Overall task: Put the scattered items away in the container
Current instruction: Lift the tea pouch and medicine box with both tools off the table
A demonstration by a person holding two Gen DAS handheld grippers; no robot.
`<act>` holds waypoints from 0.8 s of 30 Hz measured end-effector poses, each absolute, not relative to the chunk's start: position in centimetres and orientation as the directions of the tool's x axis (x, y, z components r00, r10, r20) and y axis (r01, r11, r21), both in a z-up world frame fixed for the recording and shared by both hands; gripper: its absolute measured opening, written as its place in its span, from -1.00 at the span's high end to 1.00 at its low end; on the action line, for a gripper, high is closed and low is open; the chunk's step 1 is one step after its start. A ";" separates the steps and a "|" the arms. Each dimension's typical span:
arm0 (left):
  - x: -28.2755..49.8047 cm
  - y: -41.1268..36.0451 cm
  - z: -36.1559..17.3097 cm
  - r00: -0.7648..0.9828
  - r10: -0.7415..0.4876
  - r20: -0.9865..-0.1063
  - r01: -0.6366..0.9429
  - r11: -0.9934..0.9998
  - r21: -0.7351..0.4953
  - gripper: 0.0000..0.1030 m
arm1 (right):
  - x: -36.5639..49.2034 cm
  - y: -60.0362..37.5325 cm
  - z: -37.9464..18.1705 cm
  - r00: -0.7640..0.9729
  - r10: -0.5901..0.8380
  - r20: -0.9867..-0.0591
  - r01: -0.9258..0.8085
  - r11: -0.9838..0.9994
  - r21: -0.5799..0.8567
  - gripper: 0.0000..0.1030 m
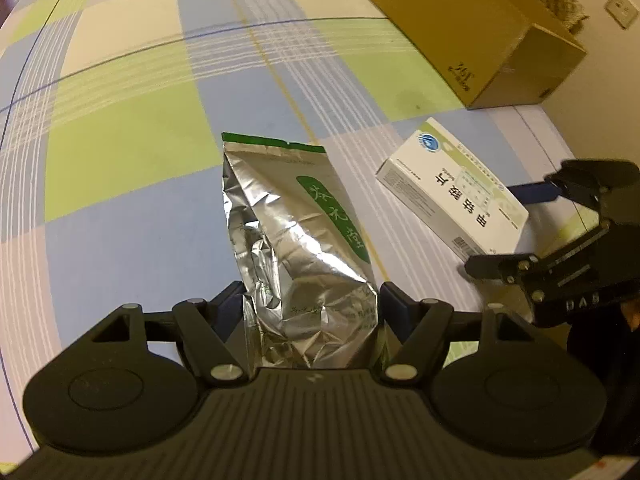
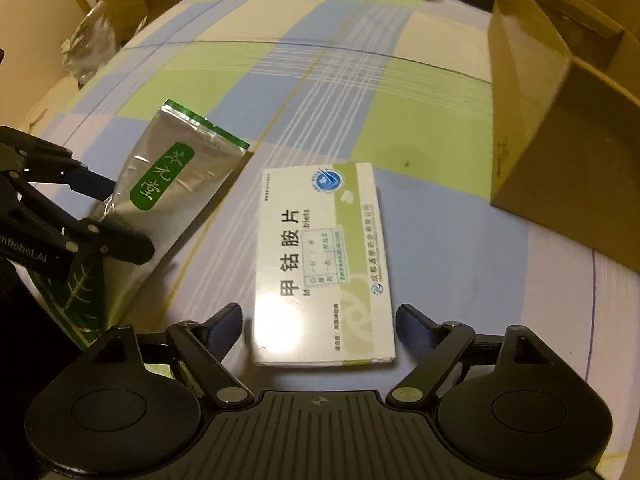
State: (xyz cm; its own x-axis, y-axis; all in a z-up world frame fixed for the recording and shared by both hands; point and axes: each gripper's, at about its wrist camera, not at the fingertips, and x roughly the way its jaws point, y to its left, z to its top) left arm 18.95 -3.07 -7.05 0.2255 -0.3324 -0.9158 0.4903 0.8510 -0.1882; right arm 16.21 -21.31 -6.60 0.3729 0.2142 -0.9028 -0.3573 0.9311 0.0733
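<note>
The left claw [image 1: 310, 304] is clamped on the base of a crinkly, slippery, light foil tea pouch [image 1: 298, 236], while the right claw [image 2: 320, 320], fingers apart, straddles the near end of a stiff white medicine box [image 2: 322, 264] lying flat on the checked surface [image 2: 360, 92], best pinched across its long edges.

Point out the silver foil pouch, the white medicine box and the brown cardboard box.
Silver foil pouch [image 1: 296, 240], left wrist view, crinkled front.
White medicine box [image 2: 320, 264], right wrist view, printed top.
Brown cardboard box [image 2: 560, 152], right wrist view, side wall.
</note>
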 end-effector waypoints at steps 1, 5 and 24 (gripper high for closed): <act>19.1 -3.3 -7.1 0.219 -0.324 -0.921 0.482 0.856 -0.186 -0.34 | 16.2 -21.4 -6.7 0.376 0.212 -0.902 -0.359 0.931 0.070 -0.60; 19.6 -4.3 -7.3 0.213 -0.277 -0.937 0.488 0.861 -0.143 -0.34 | 16.0 -22.3 -7.0 0.386 0.245 -0.889 -0.341 0.934 0.109 -0.63; 19.2 -6.6 -7.5 0.193 -0.209 -0.959 0.548 0.834 -0.071 -0.30 | 16.3 -22.3 -6.4 0.433 0.258 -0.864 -0.361 0.928 0.096 -0.64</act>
